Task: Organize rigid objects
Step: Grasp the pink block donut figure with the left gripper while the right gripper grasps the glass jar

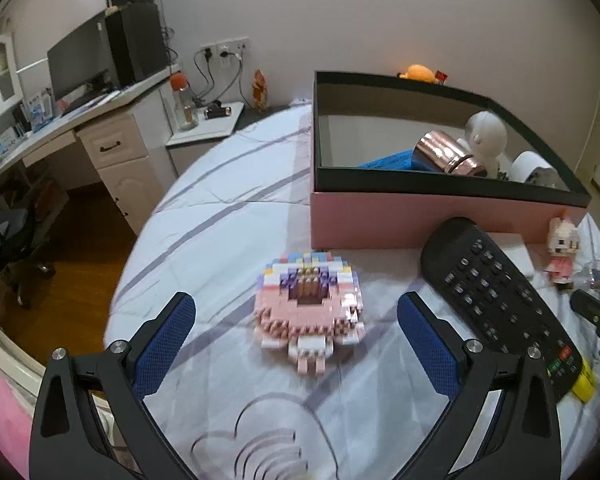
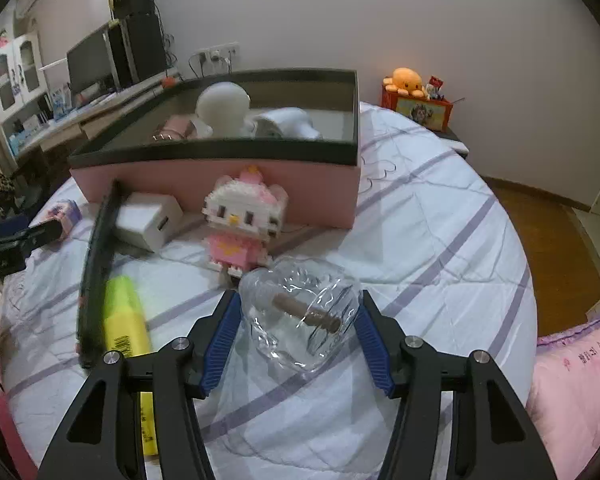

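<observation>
My left gripper (image 1: 296,312) is open, its jaws on either side of a pink brick-built doughnut (image 1: 310,310) lying on the bedsheet, not touching it. My right gripper (image 2: 298,308) has its blue pads against both sides of a clear plastic container (image 2: 300,316) with a brown stick inside, resting on the bed. A pink box with a black rim (image 1: 420,216), also in the right wrist view (image 2: 220,184), holds a copper cup (image 1: 446,152), a white figure (image 1: 486,132) and a blue item. A brick-built cat figure (image 2: 242,220) stands before the box.
A black remote (image 1: 496,292), a yellow highlighter (image 2: 126,316) and a white charger (image 2: 150,220) lie on the bed near the box. A desk with a monitor (image 1: 84,60) stands left. The bed edge drops to wooden floor (image 2: 552,240). A pink pillow (image 2: 576,380) lies right.
</observation>
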### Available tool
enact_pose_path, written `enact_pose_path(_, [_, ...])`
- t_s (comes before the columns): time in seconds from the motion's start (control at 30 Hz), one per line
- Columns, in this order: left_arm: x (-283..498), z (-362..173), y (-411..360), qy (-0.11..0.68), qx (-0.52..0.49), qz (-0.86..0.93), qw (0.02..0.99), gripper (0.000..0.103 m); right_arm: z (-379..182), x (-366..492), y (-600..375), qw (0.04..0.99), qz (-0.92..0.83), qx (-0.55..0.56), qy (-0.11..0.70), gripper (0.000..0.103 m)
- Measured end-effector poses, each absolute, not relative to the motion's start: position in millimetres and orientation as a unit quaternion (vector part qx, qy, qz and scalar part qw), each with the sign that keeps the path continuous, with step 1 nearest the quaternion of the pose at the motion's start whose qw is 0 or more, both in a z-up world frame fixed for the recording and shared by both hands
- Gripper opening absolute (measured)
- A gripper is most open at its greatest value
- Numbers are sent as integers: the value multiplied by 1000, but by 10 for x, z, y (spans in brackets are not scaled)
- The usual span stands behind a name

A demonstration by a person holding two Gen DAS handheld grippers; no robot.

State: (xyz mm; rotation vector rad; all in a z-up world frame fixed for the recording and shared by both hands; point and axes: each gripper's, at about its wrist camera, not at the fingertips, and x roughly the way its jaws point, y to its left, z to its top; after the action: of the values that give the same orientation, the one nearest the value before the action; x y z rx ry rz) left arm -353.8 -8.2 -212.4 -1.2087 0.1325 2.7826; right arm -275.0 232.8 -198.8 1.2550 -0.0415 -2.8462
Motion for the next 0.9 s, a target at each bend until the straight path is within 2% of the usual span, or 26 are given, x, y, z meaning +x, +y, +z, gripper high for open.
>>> enact_pose_path(0.1, [-3669, -2244, -65, 41, -429, 900, 64, 93, -1997, -2768, 2331, 15, -915, 403, -13, 59])
enact_pose_path(0.2, [-3669, -2214, -61, 34, -417, 904, 88, 61, -2005, -2762, 2336, 13, -914, 404, -11, 58])
enact_pose_path(0.23, [-3662, -2209, -68, 30, -414, 904, 97, 54, -2007, -2766, 2335, 12, -914, 405, -10, 59])
enact_pose_path(0.63, [-3385, -2140, -82, 41, -402, 909, 104, 53, -2011, -2700, 2312, 3, -914, 405, 1, 60])
enact_pose_path(0.9, [-3073, -1906, -157, 26, -375, 919, 118, 53, -1969, -2586, 2315, -5, -923, 384, 6, 57])
